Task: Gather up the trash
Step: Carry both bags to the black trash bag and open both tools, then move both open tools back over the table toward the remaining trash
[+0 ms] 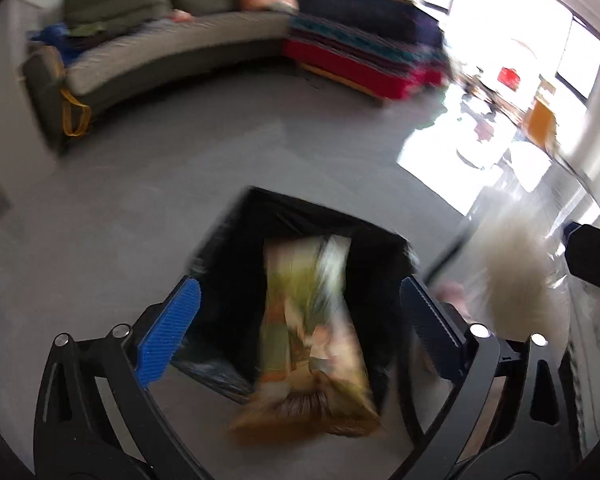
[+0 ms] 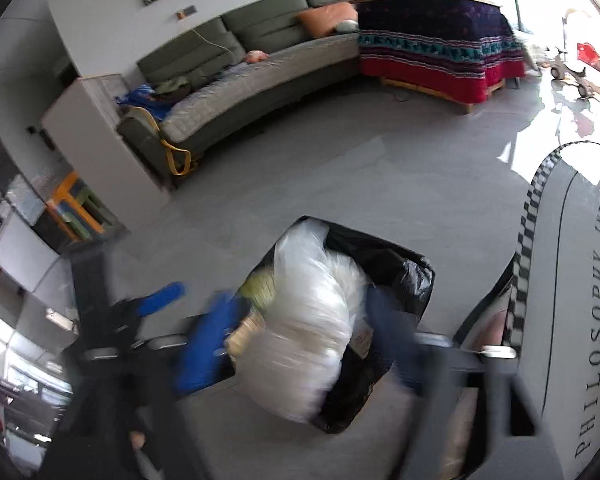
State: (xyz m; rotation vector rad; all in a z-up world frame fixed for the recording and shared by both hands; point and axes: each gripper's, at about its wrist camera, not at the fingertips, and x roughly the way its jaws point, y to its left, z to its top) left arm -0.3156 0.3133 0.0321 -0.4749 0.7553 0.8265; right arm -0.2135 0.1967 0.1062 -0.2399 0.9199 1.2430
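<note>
Here, the left hand-held gripper (image 1: 300, 332) hangs over a square bin lined with a black plastic bag (image 1: 236, 248), its blue ribbed pads (image 1: 168, 332) spread wide and touching nothing. A blurred yellow-and-orange printed packet (image 1: 312, 344) lies between the pads without contact, over the bin's mouth. In the right wrist view, the right hand-held gripper (image 2: 304, 340) stands likewise spread, its fingers smeared by blur, one blue pad (image 2: 208, 344) to the left of a crumpled clear-white plastic bag (image 2: 312, 320) that sits in the mouth of the black-lined bin (image 2: 404, 272); whether the pads touch that bag cannot be told. The bin stands on a grey floor (image 2: 300, 168). Beyond it runs a curved grey-green sofa (image 2: 260, 60) bearing an orange cushion (image 2: 328, 18), next to a piece of furniture draped in a dark patterned cloth with a red hem (image 2: 432, 52).
</note>
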